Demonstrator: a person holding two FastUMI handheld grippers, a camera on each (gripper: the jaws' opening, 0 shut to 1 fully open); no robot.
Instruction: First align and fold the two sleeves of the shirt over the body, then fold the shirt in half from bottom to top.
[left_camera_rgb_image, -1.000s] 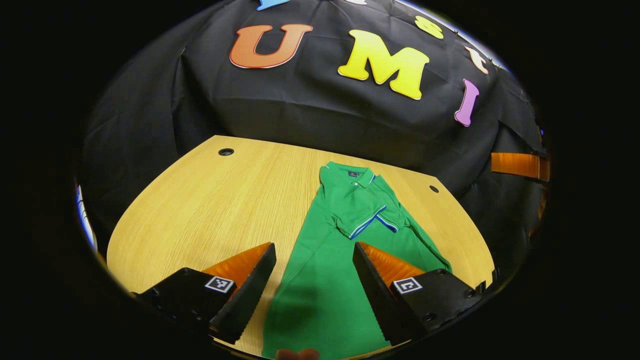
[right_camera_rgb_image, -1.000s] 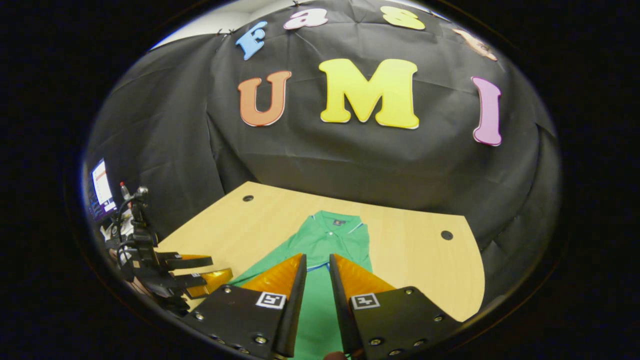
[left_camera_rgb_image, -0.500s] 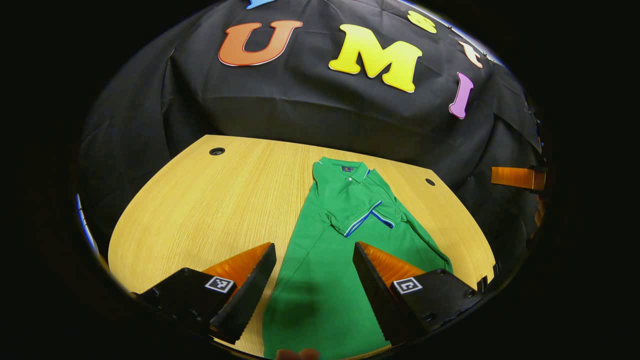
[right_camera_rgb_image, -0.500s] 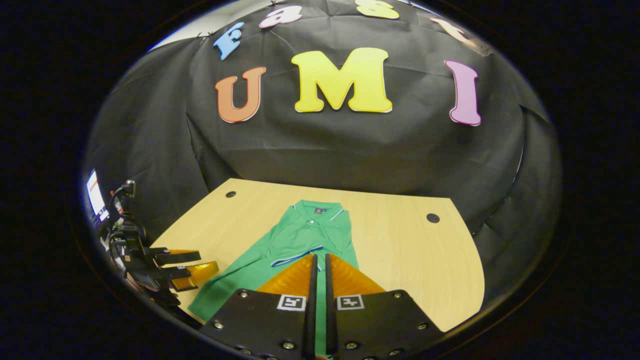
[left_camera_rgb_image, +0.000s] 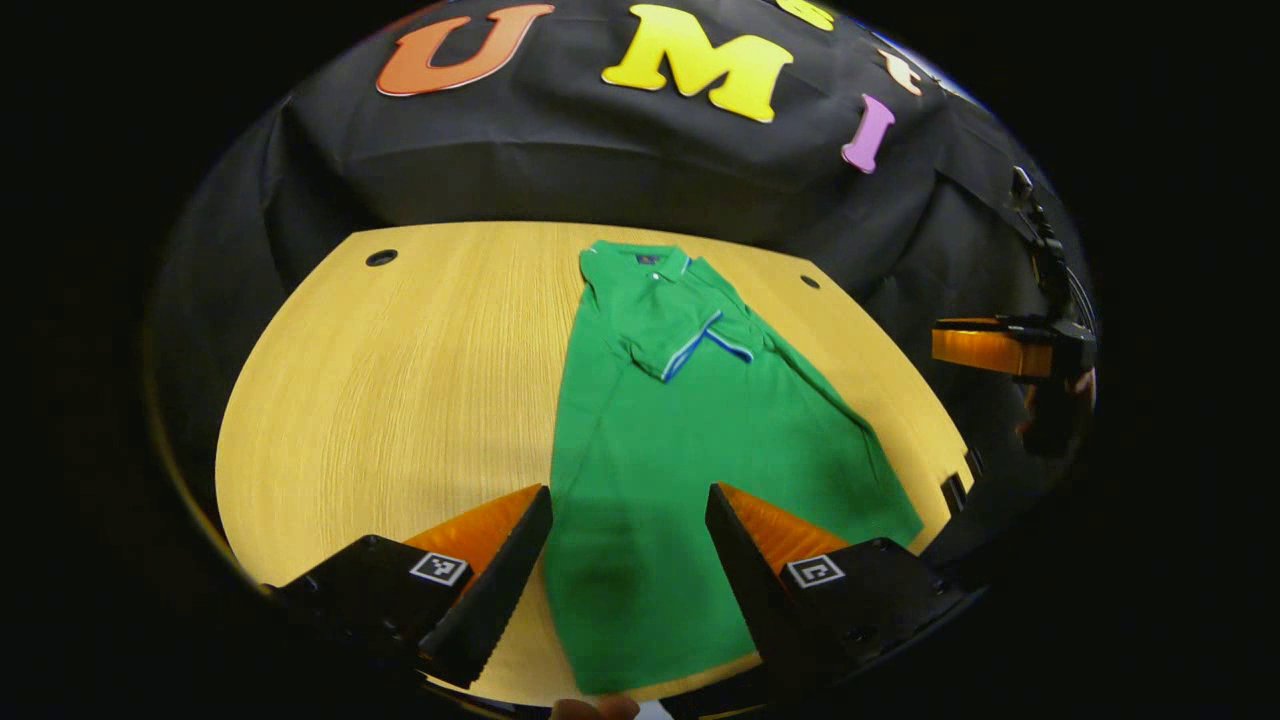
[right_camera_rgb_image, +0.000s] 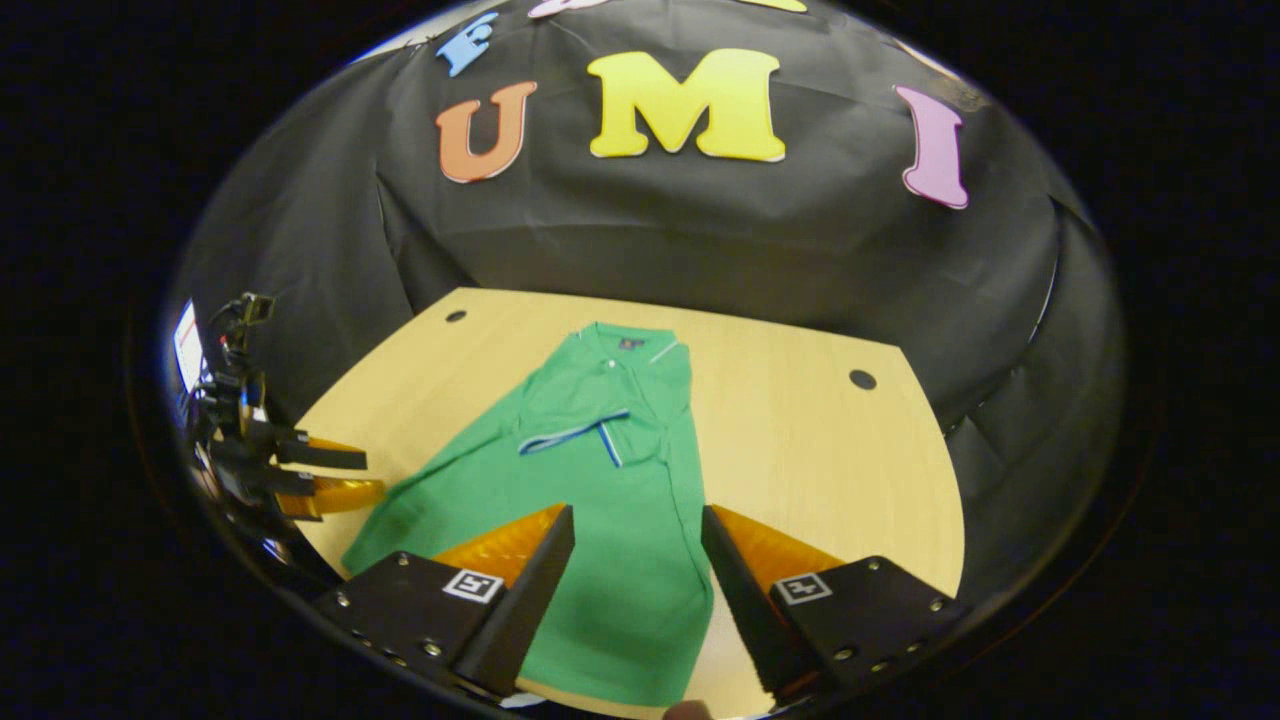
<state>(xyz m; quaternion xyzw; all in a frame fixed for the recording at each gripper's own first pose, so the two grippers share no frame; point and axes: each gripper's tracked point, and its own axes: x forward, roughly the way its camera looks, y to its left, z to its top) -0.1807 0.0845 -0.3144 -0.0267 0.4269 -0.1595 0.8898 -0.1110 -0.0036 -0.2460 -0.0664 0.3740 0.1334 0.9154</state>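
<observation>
A green polo shirt (left_camera_rgb_image: 690, 440) lies flat on the wooden table (left_camera_rgb_image: 400, 380), collar toward the far wall. Both short sleeves are folded over the chest, and their striped cuffs (left_camera_rgb_image: 700, 340) meet near the middle. My left gripper (left_camera_rgb_image: 628, 490) is open above the shirt's lower part, nothing between its fingers. In the right gripper view the shirt (right_camera_rgb_image: 590, 470) runs from the collar down to the hem at the near edge. My right gripper (right_camera_rgb_image: 637, 510) also hangs open over the lower part, holding nothing. The right gripper (left_camera_rgb_image: 990, 345) shows far right in the left gripper view, and the left gripper (right_camera_rgb_image: 330, 475) far left in the right gripper view.
The table (right_camera_rgb_image: 800, 450) has two cable holes at the back, one left (left_camera_rgb_image: 381, 258) and one right (left_camera_rgb_image: 810, 282). Bare wood lies on both sides of the shirt. A screen (right_camera_rgb_image: 185, 345) and a cabled stand (right_camera_rgb_image: 235, 330) sit off the table's left side.
My right gripper, shut half a second ago, has opened wide. Both grippers have drawn back toward the near edge, so the shirt's hem now shows. The shirt has not moved.
</observation>
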